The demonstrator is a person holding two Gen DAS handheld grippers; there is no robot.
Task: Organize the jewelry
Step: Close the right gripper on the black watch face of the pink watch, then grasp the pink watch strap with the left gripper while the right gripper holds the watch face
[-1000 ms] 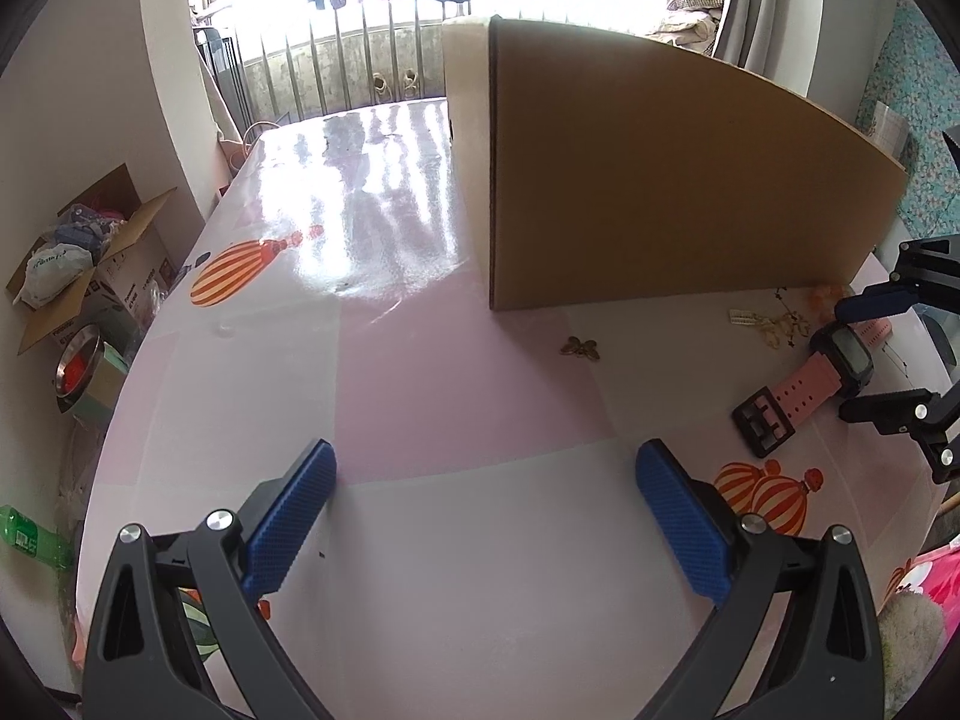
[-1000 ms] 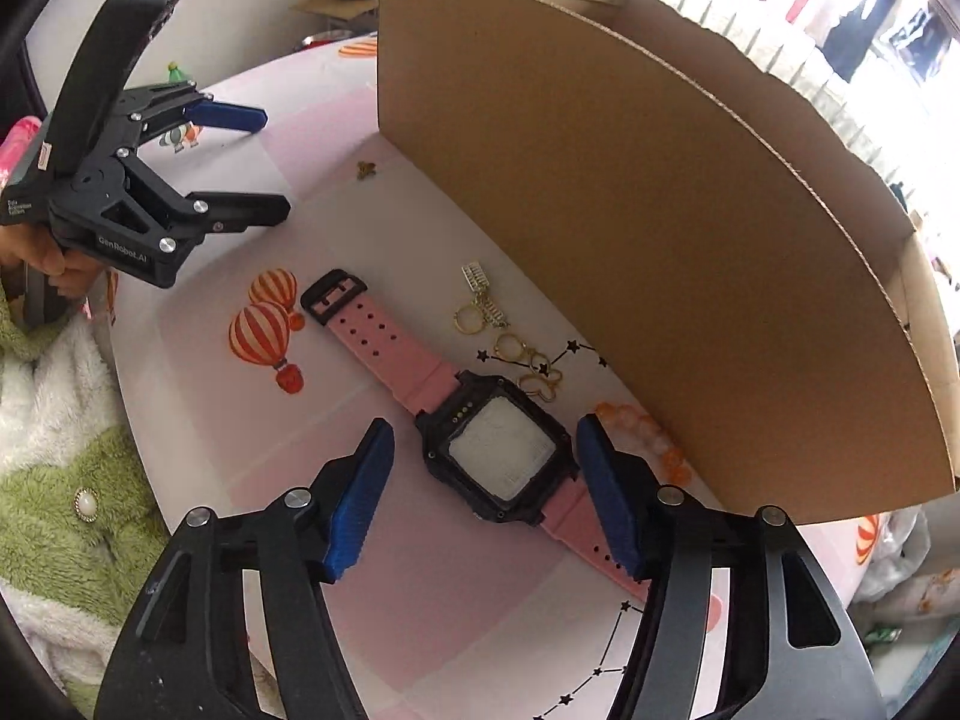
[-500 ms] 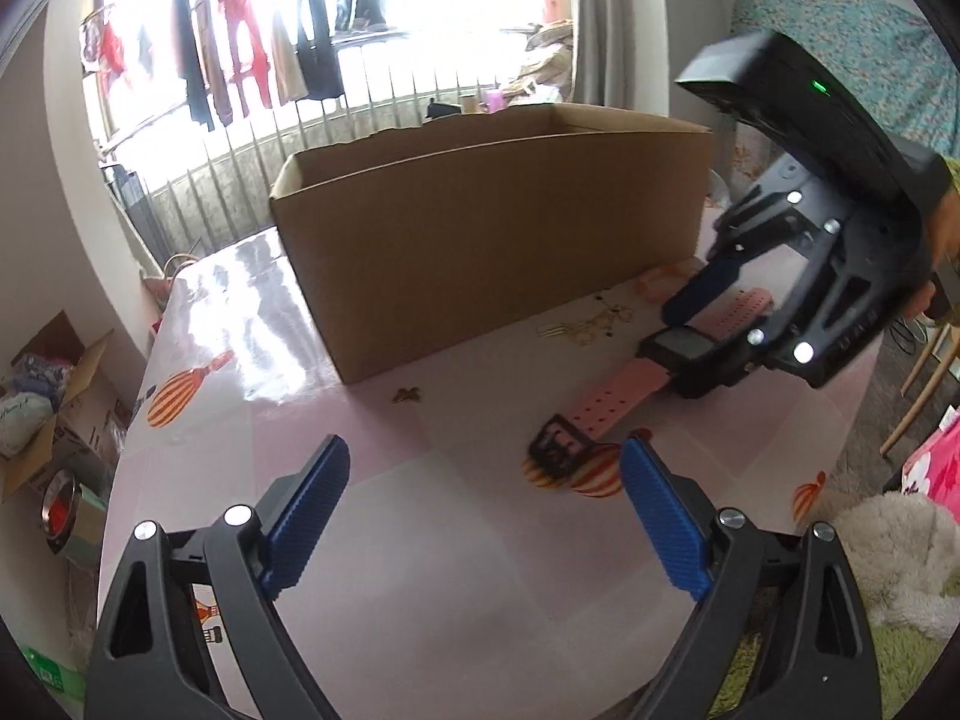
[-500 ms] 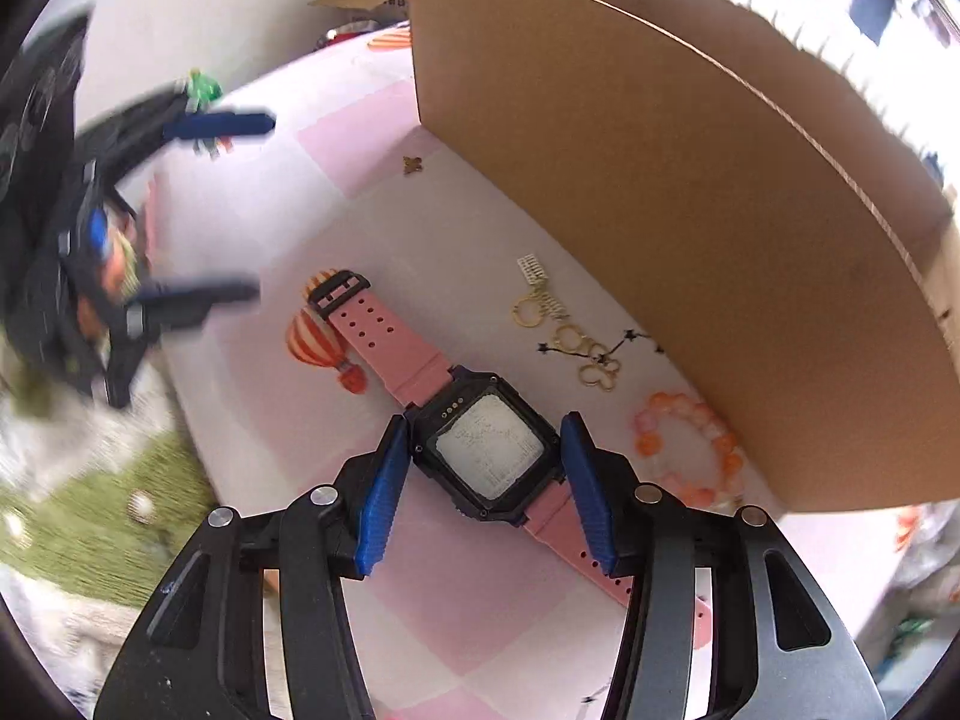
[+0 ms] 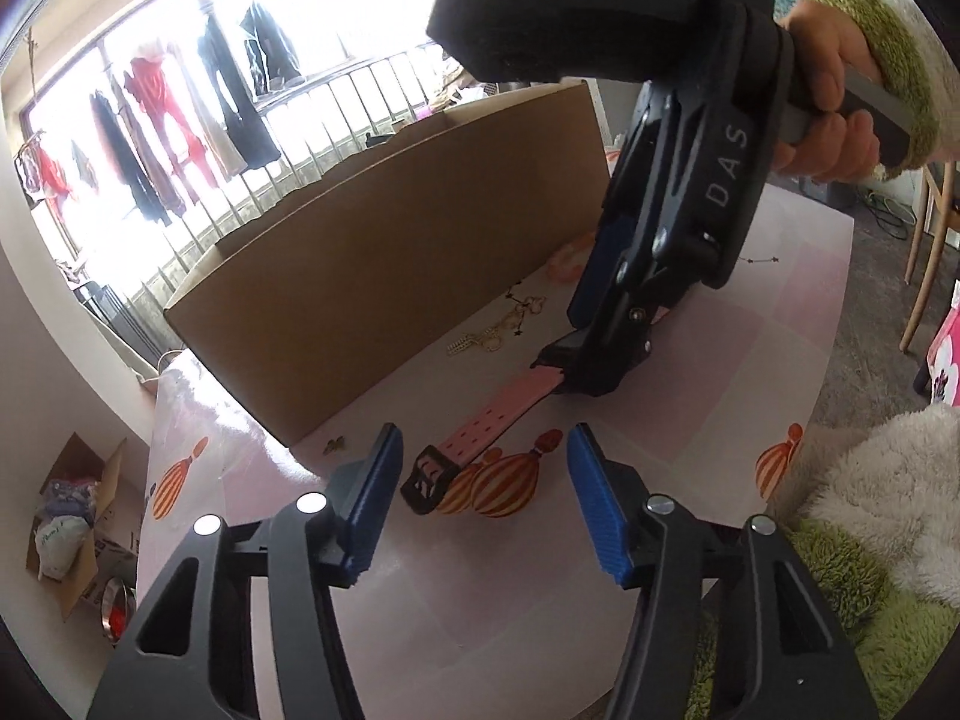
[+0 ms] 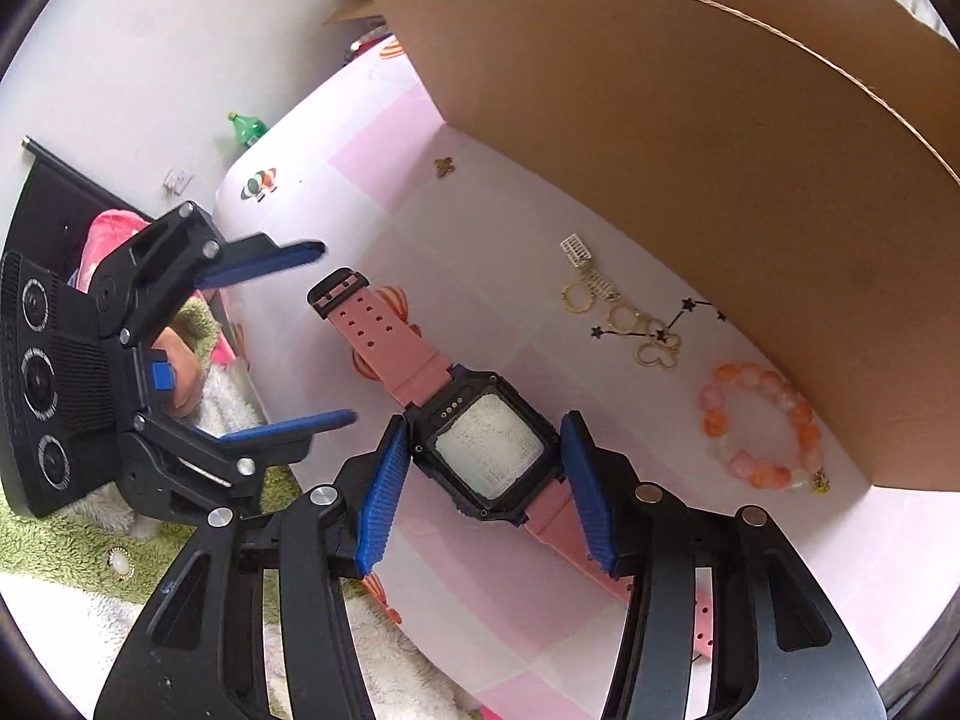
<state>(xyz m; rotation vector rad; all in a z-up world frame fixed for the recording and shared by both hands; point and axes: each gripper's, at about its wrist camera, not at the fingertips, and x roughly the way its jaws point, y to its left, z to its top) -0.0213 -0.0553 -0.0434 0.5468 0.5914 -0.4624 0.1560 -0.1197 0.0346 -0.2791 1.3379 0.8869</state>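
Observation:
A pink-strapped watch with a black case (image 6: 486, 450) lies on the table before a cardboard box (image 6: 690, 150). My right gripper (image 6: 485, 420) is shut on the case, one blue pad against each side. In the left wrist view the right gripper (image 5: 591, 354) comes down from above onto the watch, hiding the case. My left gripper (image 5: 481, 432) has its jaws closing. The strap's black buckle (image 5: 426, 480) lies just ahead between the fingers, with no pad touching it. Gold rings and charms (image 6: 618, 318) and an orange bead bracelet (image 6: 762, 420) lie beside the box.
A small gold charm (image 6: 444, 166) lies near the box corner. The table (image 5: 720, 396) has a pink balloon-print cover; its edge runs close behind the left gripper. A green bottle (image 6: 246, 129) and an open carton (image 5: 72, 516) sit on the floor. Fluffy green-white sleeves border the table.
My left gripper swung round toward the watch's buckle end and its jaws narrowed. My right gripper's pads closed onto the watch case and have held there since.

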